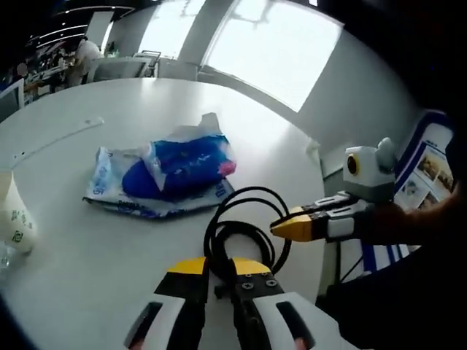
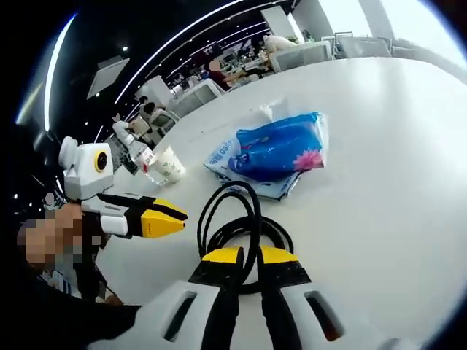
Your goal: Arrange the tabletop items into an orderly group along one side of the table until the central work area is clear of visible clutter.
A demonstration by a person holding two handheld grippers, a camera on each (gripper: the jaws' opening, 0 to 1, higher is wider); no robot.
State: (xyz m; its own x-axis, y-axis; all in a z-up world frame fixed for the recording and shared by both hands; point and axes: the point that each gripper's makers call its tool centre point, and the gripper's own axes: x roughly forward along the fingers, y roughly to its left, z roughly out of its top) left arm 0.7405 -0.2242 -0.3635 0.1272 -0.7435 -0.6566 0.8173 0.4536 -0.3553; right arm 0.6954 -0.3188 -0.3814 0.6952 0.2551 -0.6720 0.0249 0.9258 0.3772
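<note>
The coiled black cable (image 1: 244,226) lies on the white bench (image 1: 109,277) just in front of both grippers. In the left gripper view the left gripper (image 1: 220,271) has its yellow-tipped fingers (image 1: 188,268) drawn narrow around a strand of the coil, and the right gripper (image 1: 286,227) comes in from the right with its tip pressed together at the loop's edge. In the right gripper view the right gripper (image 2: 248,257) holds a cable (image 2: 244,219) strand between its near-closed fingers (image 2: 222,257), while the left gripper (image 2: 179,216) sits to the left, tip closed, just beside the loop.

Beyond the coil lies a blue plastic tissue pack (image 1: 182,166) with a pink flower mark (image 2: 308,158); its lettering is too small to read. A paper cup (image 1: 14,219) with green printing stands near the bench edge, and a clear bottle (image 2: 135,151) with a red-and-white label stands beside the cup (image 2: 169,166).
</note>
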